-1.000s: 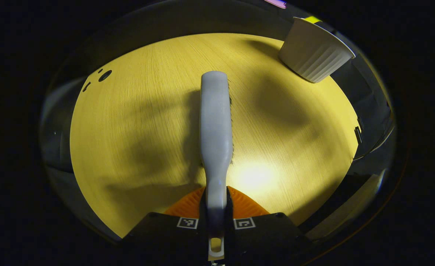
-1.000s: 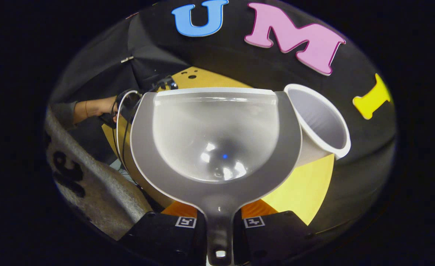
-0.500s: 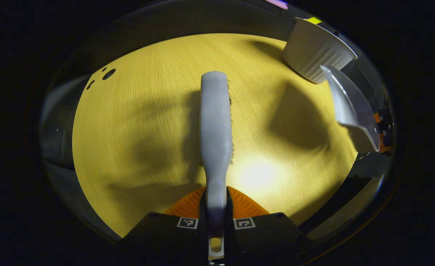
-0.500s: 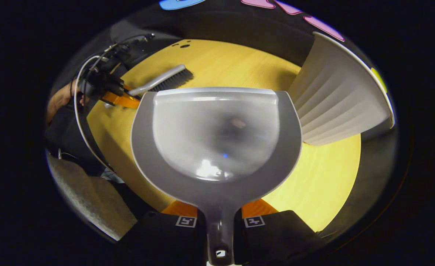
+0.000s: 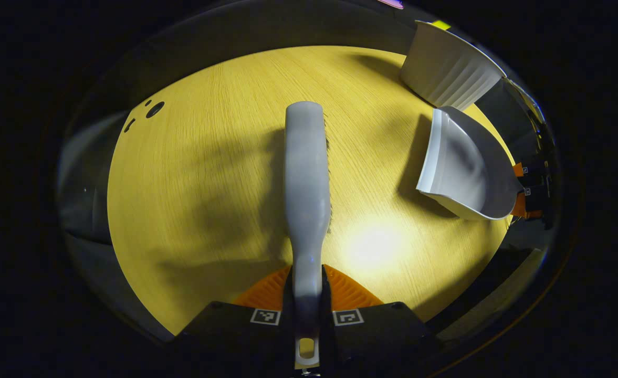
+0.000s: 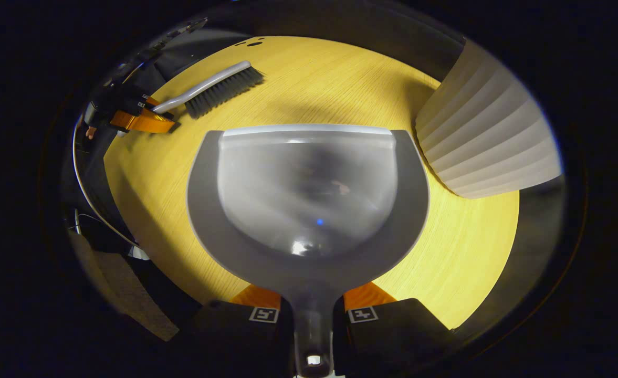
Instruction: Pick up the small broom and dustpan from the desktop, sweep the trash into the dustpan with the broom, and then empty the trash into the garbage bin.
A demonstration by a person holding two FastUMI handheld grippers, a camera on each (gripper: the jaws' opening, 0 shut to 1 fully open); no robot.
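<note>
Left claw [image 5: 307,315] clamped on the handle of the small broom [image 5: 305,178], which points forward low over the yellow wood-grain counter [image 5: 209,173], bristles down. Right claw [image 6: 313,315] pinches the stem of the grey dustpan [image 6: 309,205], pan mouth facing away toward the counter's far side and just beside the white ribbed garbage bin [image 6: 487,152]. No trash can be made out on the counter or in the pan, so the job looks near its close, or a fresh sweep is due. To do it well: set the pan's front lip flat on the counter, keep both grips firm, and draw the bristles toward the lip in short strokes.
</note>
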